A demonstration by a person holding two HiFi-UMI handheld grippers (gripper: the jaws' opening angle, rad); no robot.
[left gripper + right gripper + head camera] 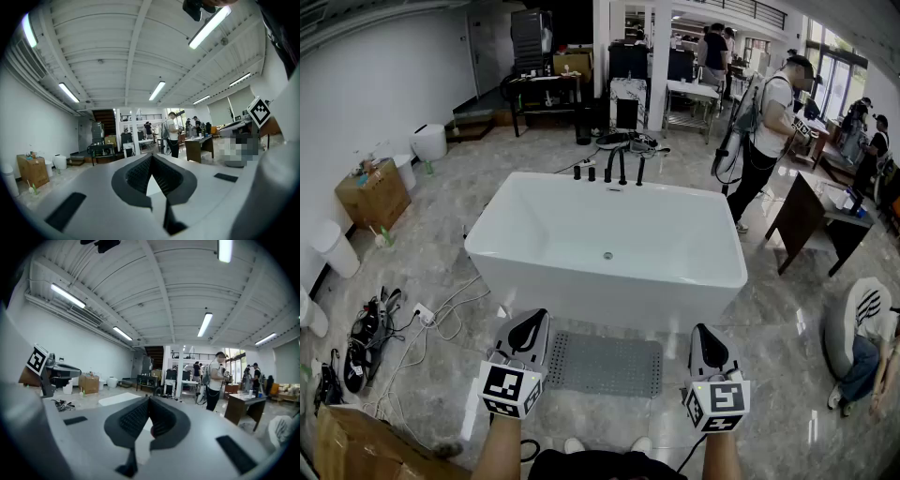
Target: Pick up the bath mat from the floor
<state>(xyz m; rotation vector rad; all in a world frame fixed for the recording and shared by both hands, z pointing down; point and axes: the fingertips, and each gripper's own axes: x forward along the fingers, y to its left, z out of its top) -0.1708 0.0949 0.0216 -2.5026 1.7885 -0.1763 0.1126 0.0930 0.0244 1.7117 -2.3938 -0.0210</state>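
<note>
A grey bath mat point(605, 364) with a dotted surface lies flat on the marble floor, right in front of the white bathtub point(609, 246). My left gripper point(531, 323) is held above the mat's left end, its jaws shut with nothing between them. Over the floor just off the mat's right end is my right gripper point(703, 330), shut and empty too. In the left gripper view the left gripper point(151, 155) points level into the room, and so does the right gripper point(149, 399) in its own view; the mat shows in neither.
Cables and a power strip point(424, 314) lie on the floor at the left, with a cardboard box point(373, 194) and white bins point(336, 248) beyond. A person point(766, 131) stands behind the tub at right, near a dark desk point(811, 220). Another person point(862, 342) sits at far right.
</note>
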